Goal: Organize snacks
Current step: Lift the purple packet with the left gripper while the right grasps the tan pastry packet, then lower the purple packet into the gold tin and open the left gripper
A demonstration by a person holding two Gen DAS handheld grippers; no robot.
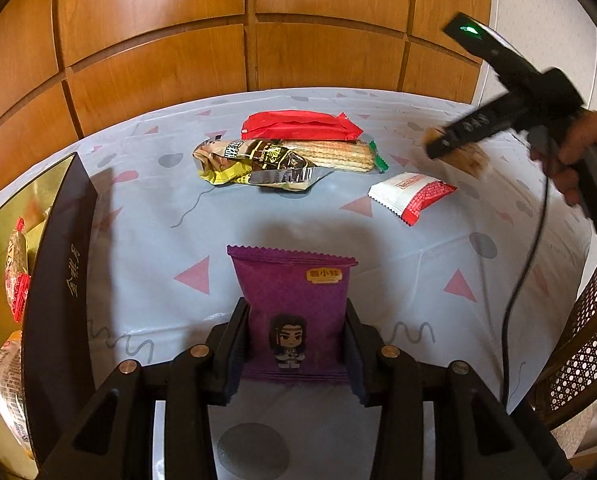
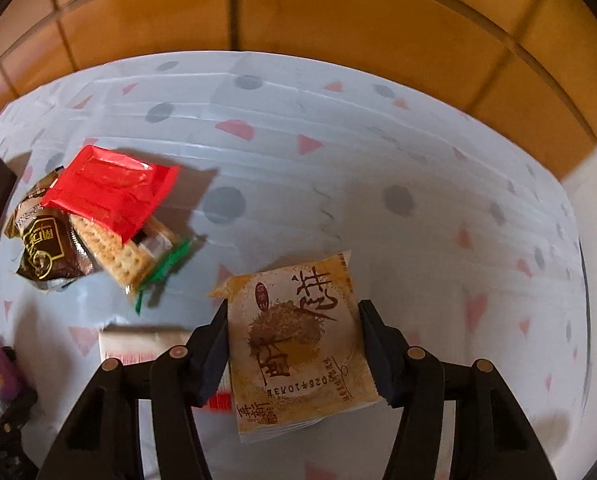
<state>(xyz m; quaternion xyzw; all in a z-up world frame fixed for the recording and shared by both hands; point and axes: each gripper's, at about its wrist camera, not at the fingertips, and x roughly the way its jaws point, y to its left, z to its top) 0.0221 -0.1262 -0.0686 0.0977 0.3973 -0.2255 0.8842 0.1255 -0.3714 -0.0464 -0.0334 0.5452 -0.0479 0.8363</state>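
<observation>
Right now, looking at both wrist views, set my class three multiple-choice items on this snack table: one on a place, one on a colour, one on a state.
1. Where does the red packet lie?
A. on the cracker pack
B. inside the dark box
C. between a gripper's fingers

2. What colour is the packet in the left gripper?
A. green
B. purple
C. white

3. What state is the right gripper in?
A. wide open above bare cloth
B. shut with nothing between its fingers
C. fingers at both sides of a tan packet

Answers:
1 A, it overlaps the cracker pack.
2 B, the purple packet sits between the fingers.
3 C, the tan packet fills the gap.
</observation>
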